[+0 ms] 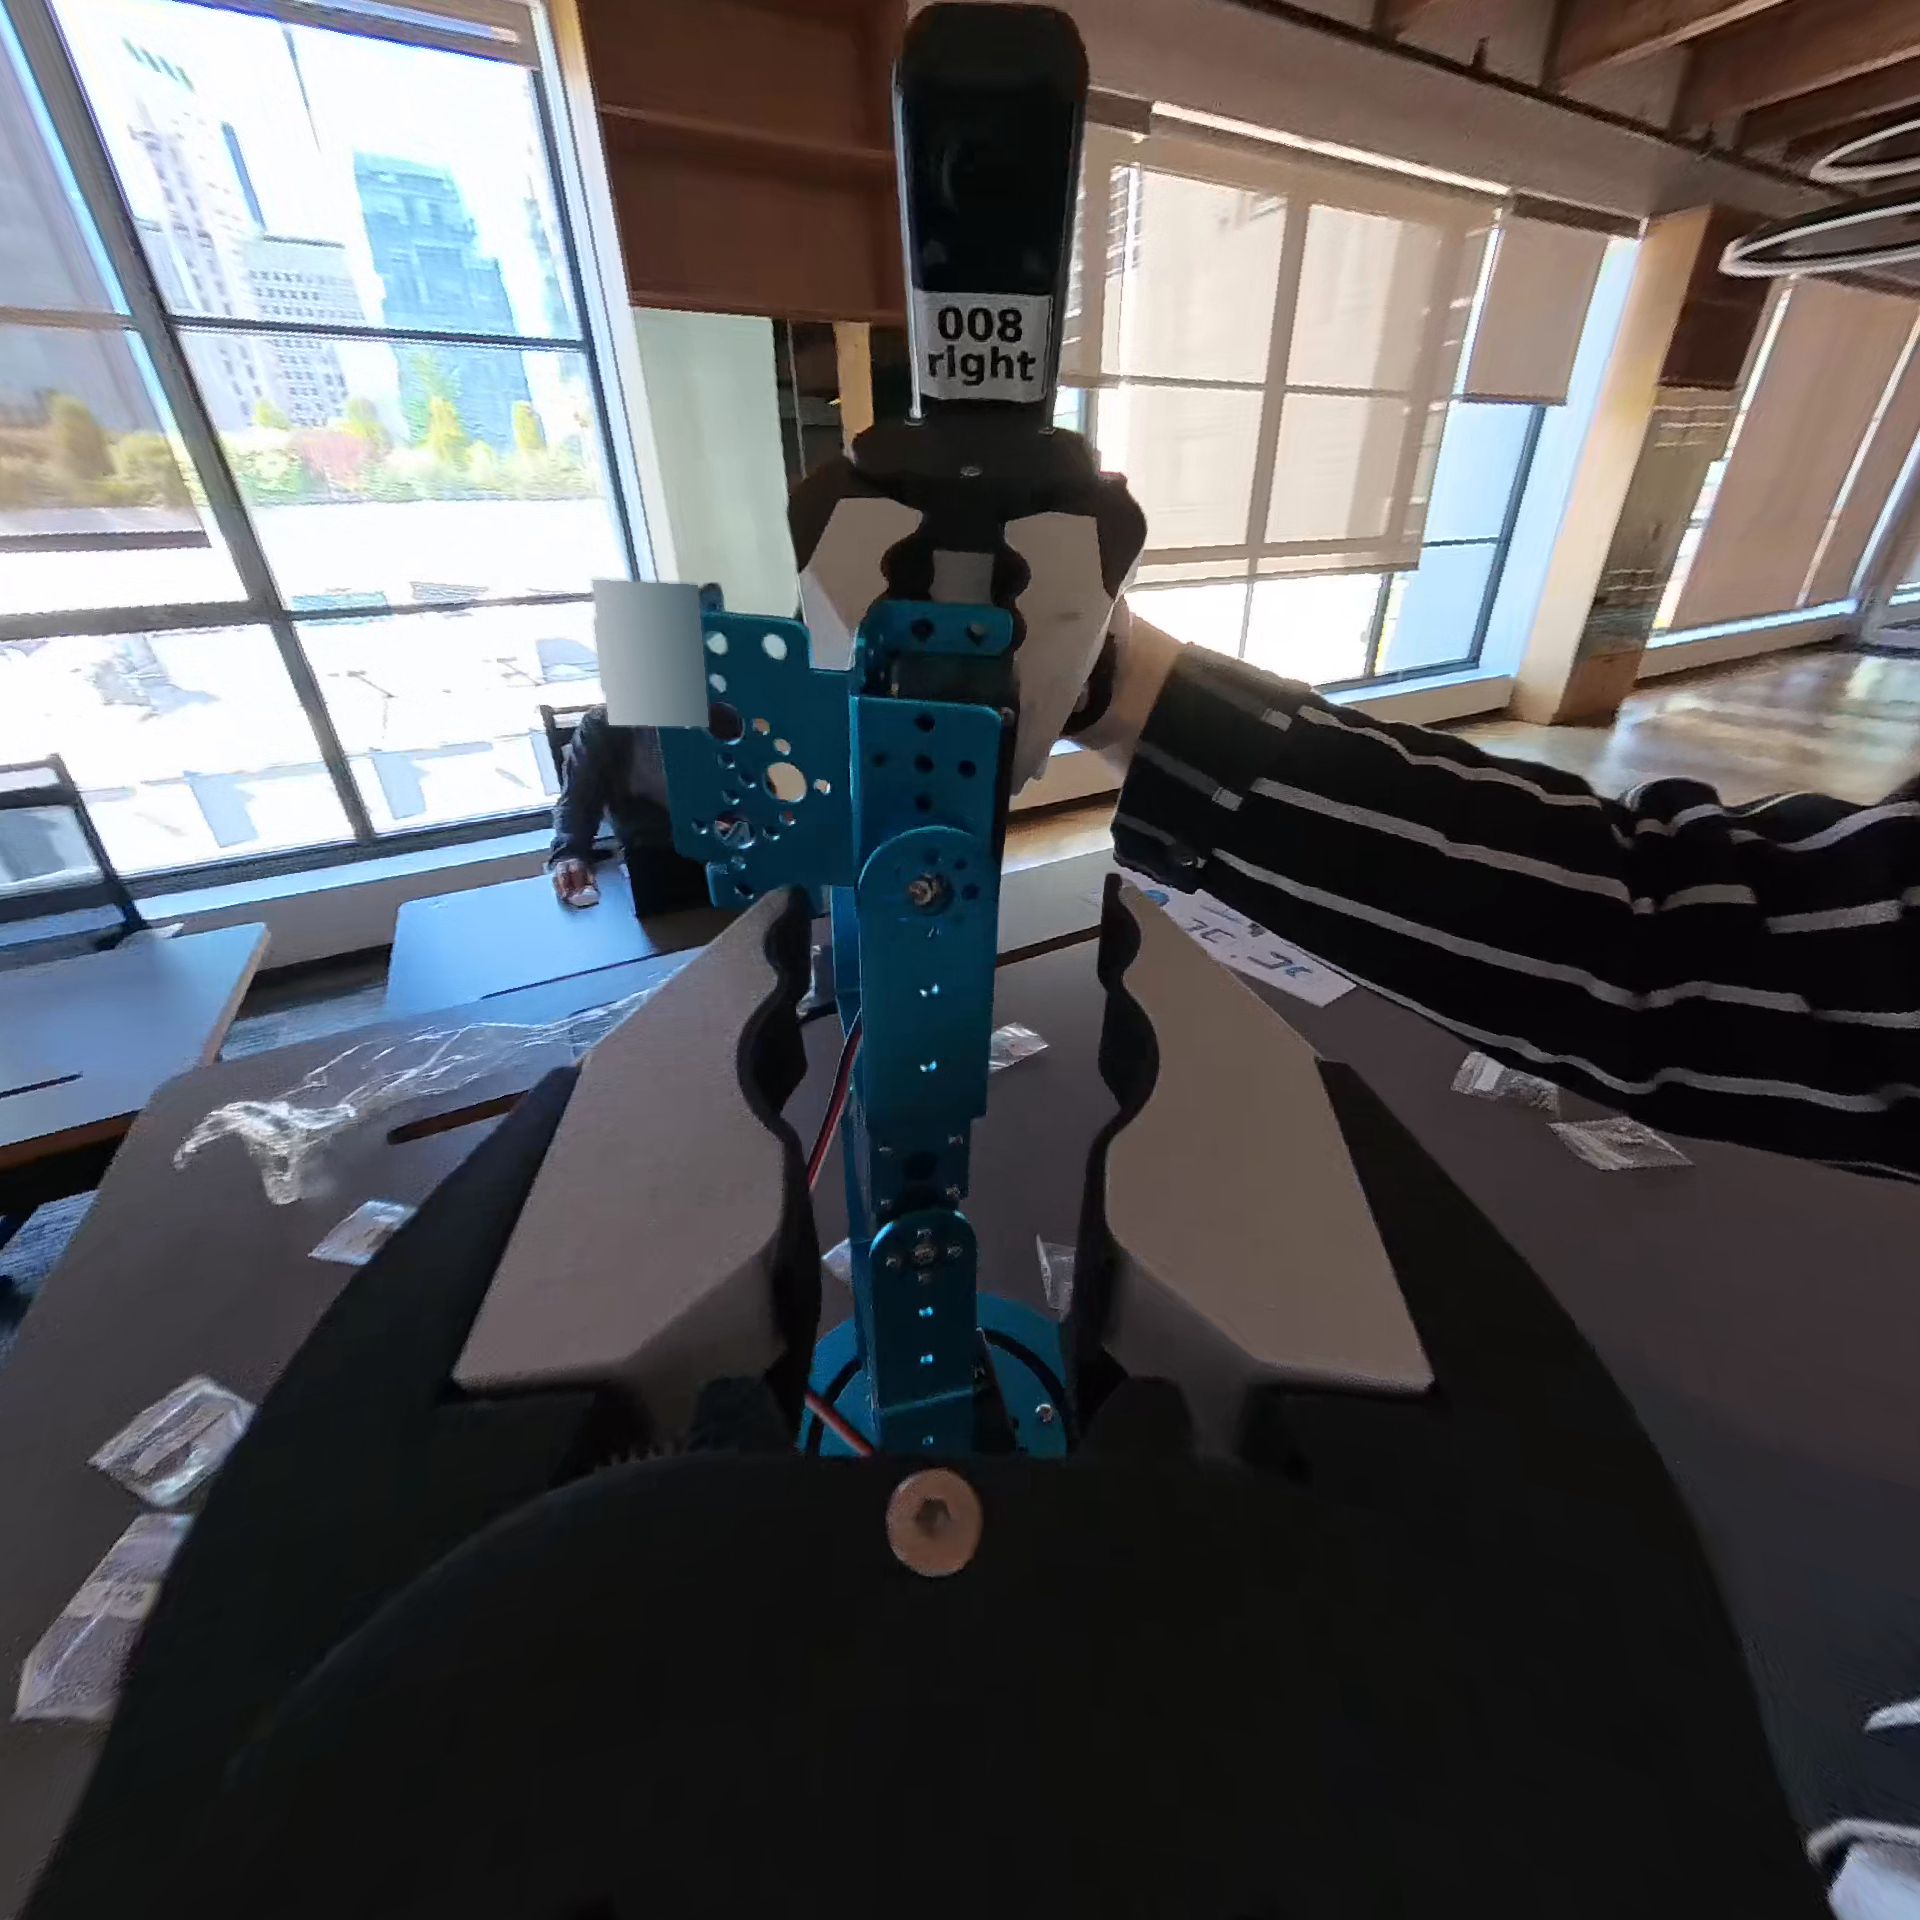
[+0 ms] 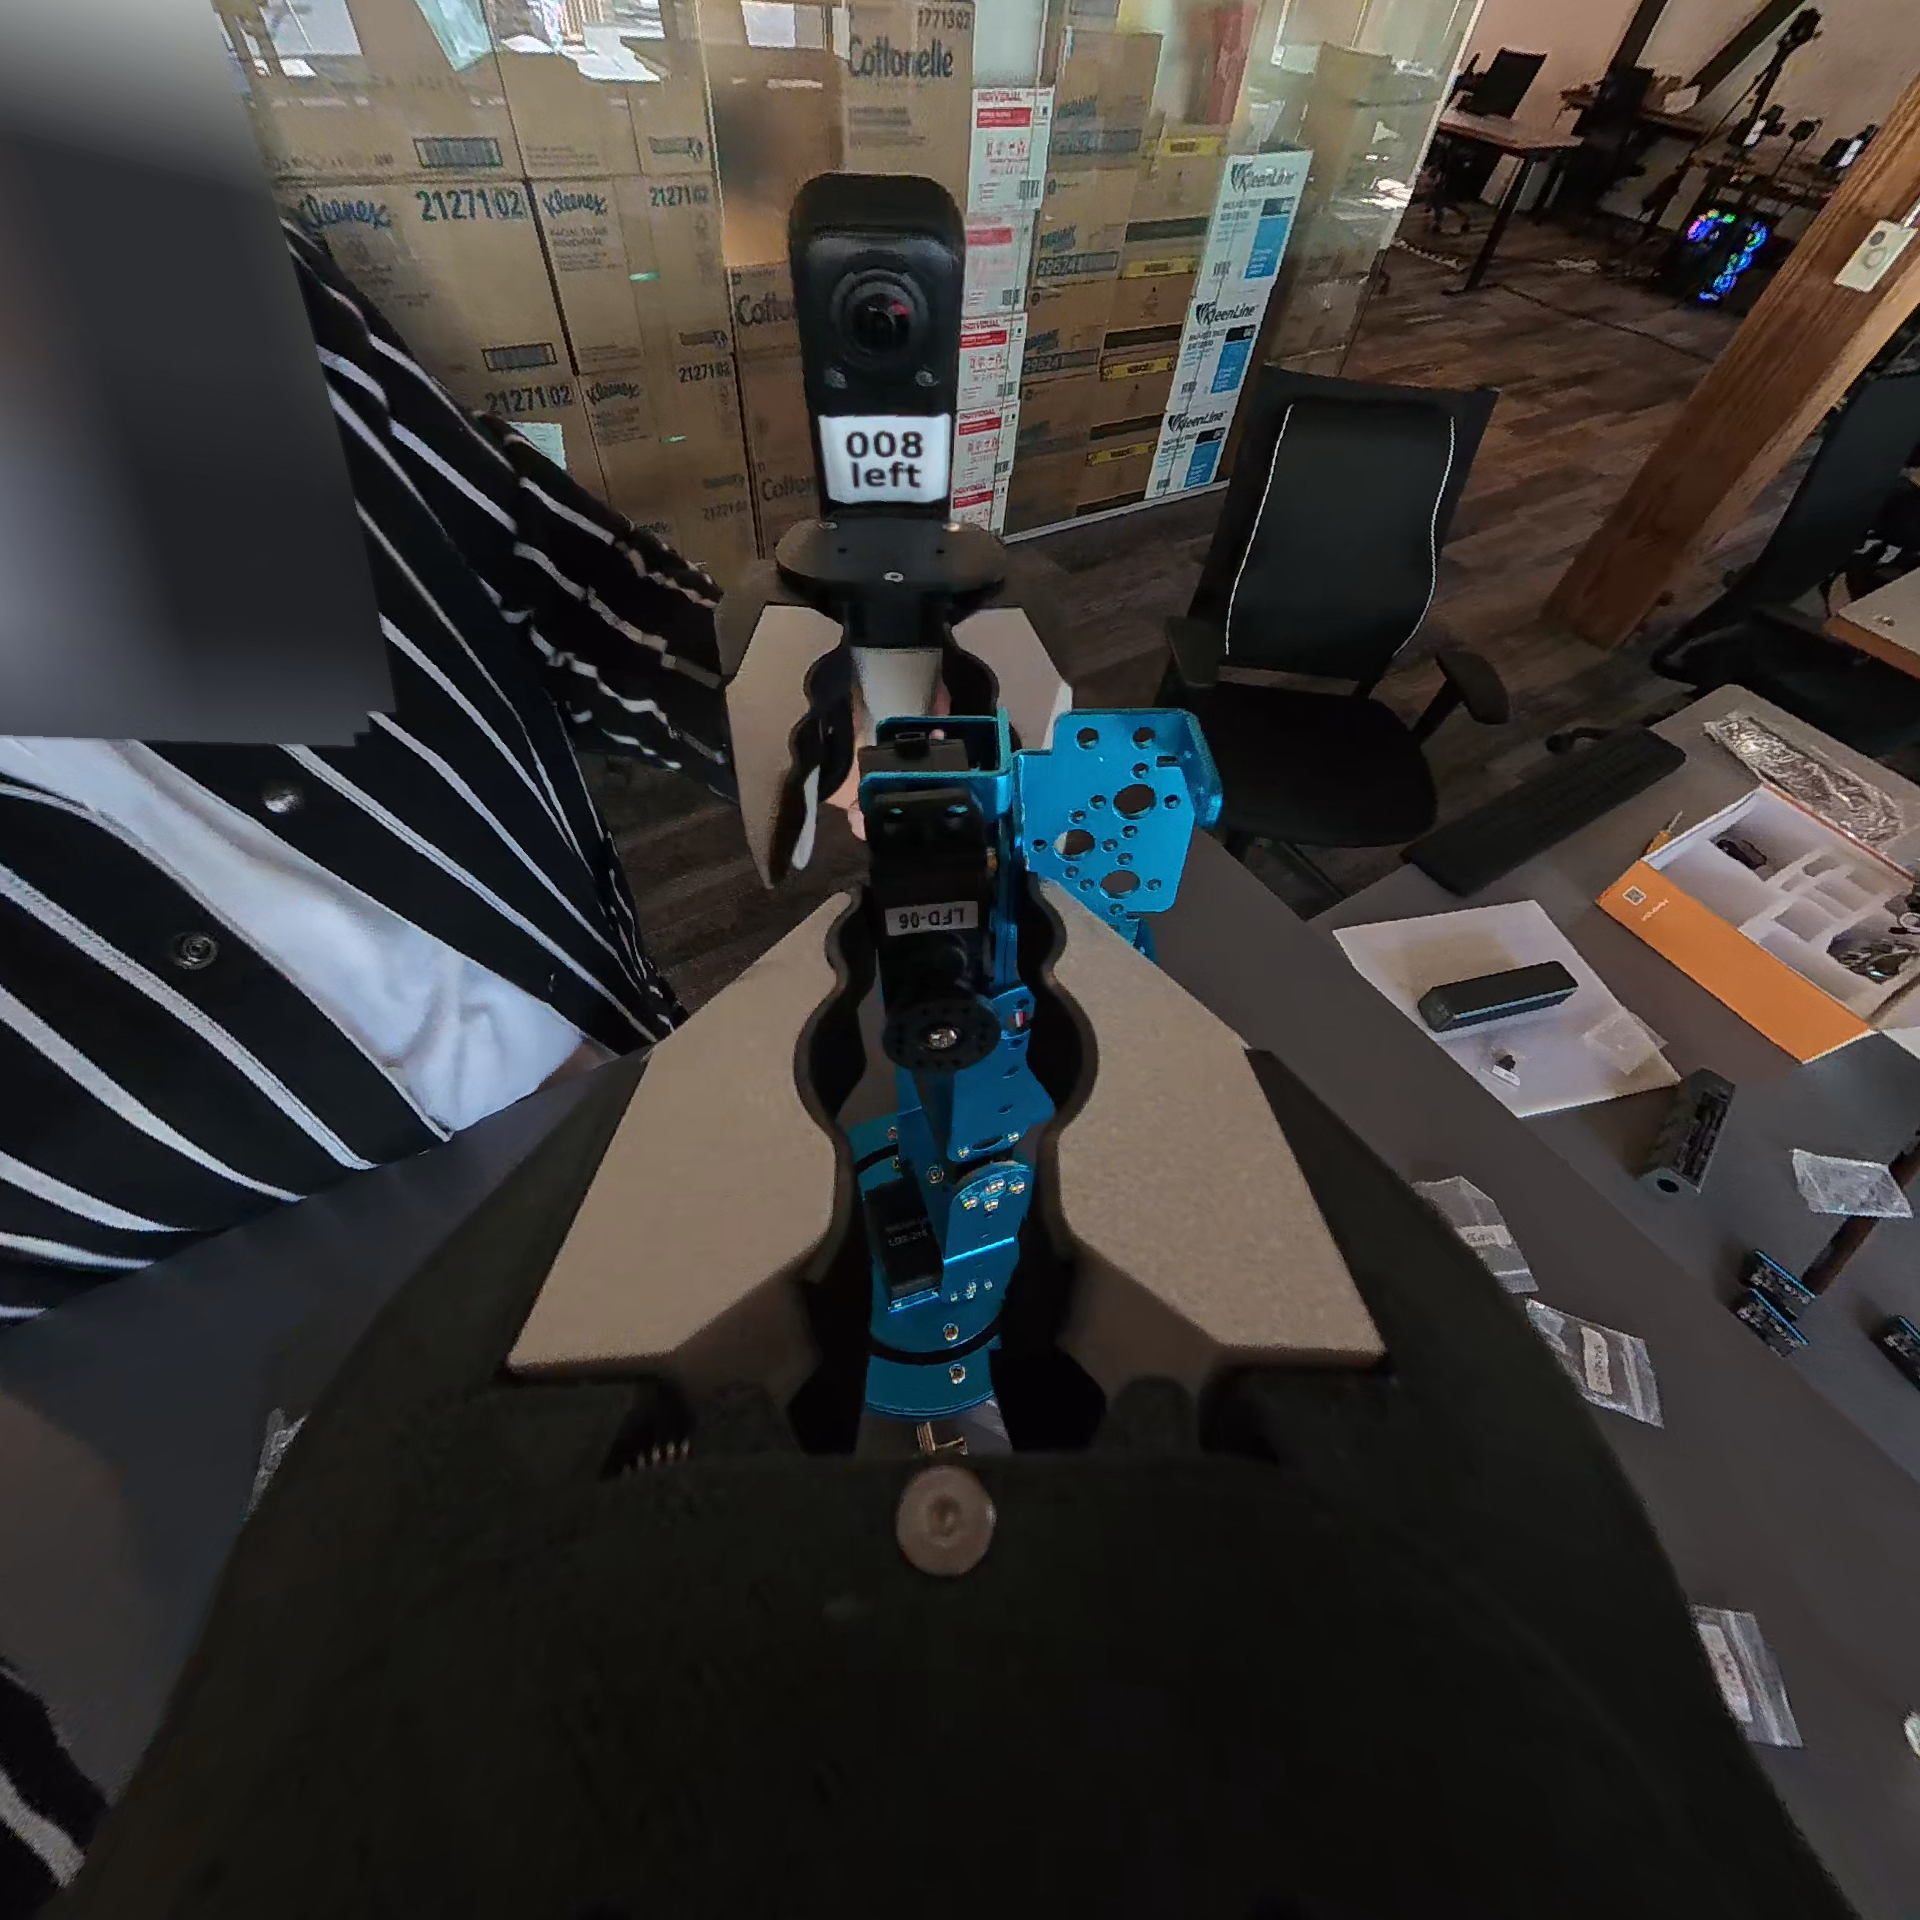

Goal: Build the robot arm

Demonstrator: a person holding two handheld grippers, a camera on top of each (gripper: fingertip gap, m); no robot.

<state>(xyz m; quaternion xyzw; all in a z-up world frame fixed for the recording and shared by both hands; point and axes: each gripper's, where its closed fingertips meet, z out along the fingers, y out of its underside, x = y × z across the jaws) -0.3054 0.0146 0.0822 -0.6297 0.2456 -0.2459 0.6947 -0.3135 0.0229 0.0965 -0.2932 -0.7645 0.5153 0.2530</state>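
Upright between both half-open claws, left claw [image 1: 951,935] and right claw [image 2: 945,914], ungripped: blue metal robot arm [image 1: 920,935].

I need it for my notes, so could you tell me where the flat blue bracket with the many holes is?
The perforated blue bracket juts sideways from the top of the upright blue servo arm, right of it in the right wrist view, left in the left wrist view.

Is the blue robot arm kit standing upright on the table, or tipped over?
Upright. The blue robot arm kit rises straight from its round base on the table, between both grippers' fingers.
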